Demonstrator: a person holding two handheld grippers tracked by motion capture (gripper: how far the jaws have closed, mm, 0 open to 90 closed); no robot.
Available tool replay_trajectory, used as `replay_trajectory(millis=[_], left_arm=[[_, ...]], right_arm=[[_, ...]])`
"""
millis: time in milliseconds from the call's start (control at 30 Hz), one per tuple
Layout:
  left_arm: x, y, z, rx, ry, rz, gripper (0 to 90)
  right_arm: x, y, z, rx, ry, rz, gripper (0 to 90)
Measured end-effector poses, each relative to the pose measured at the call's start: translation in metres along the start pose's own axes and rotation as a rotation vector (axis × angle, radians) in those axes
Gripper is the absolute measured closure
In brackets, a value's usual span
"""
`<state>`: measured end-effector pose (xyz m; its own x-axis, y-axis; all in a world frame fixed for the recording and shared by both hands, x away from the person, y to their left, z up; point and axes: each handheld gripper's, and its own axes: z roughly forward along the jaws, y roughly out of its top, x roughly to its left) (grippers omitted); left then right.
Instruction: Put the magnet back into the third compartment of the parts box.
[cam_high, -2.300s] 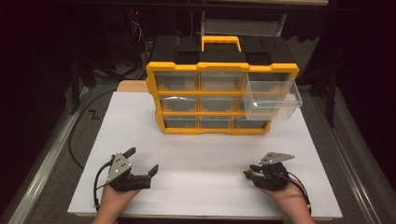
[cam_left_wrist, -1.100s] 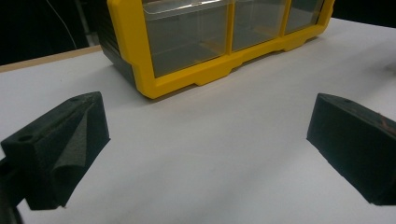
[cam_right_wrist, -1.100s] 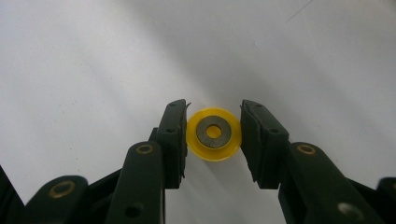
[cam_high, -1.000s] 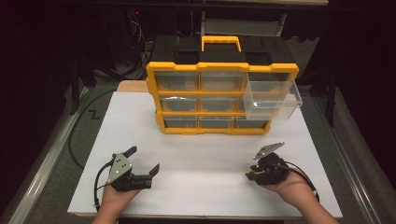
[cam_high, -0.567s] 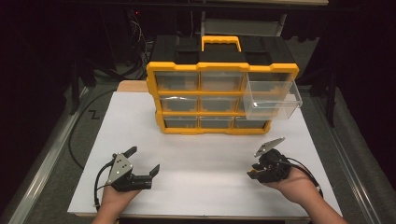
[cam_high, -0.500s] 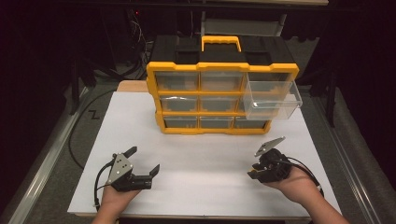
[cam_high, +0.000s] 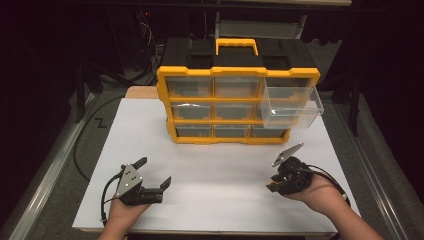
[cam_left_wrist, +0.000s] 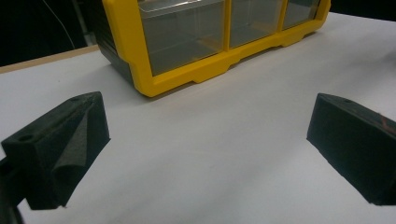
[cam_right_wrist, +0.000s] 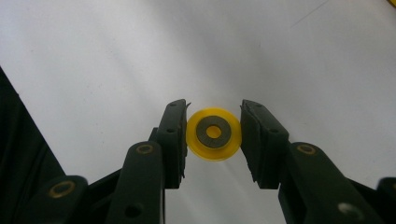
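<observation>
A small round yellow plastic disc with a dark grey ring at its centre (cam_right_wrist: 214, 134) is gripped edge-on between the black pads of the right gripper (cam_right_wrist: 214, 140), above the white table sheet (cam_high: 220, 175). In the high view the right gripper (cam_high: 286, 179) is held low over the near right part of the sheet, well short of the yellow-framed organiser cabinet with clear plastic drawers (cam_high: 235, 102). One clear drawer (cam_high: 291, 106) at the cabinet's right side is pulled out and stands open; whether anything lies in it cannot be made out.

The left gripper (cam_high: 150, 175) rests near the sheet's near left edge, jaws spread wide and empty; in its own view only bare sheet lies between the foam pads (cam_left_wrist: 70, 140).

Step judged in hand: carrying the grasped disc toward the open drawer. The next move is judged to call for the disc to be lifted forward and up over the drawer's front wall, centred above the cavity, and released only once clear of the rim. The grip is on the disc's thin rim, so slip or tilting is to be watched.
</observation>
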<state>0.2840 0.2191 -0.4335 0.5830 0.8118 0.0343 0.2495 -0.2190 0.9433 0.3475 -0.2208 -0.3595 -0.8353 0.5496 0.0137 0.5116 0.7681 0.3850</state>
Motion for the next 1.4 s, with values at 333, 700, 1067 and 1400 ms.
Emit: replay_trajectory(millis=[333,700,1067,1400], left_arm=[[-0.001,0.000,0.000,0.000,-0.004,0.003,0.2],[-0.001,0.000,0.000,0.003,-0.007,0.002,0.2],[0.000,0.000,0.000,0.000,-0.006,0.001,0.2],[0.000,0.000,0.000,0.000,-0.006,0.001,0.2]], right_arm=[[0.002,0.006,-0.015,0.013,0.014,-0.041,64.9],[0.002,0.012,-0.029,0.020,0.020,-0.046,64.8],[0.002,0.015,-0.044,0.050,0.024,-0.082,64.9],[0.001,0.020,-0.057,0.039,0.024,-0.094,64.9]])
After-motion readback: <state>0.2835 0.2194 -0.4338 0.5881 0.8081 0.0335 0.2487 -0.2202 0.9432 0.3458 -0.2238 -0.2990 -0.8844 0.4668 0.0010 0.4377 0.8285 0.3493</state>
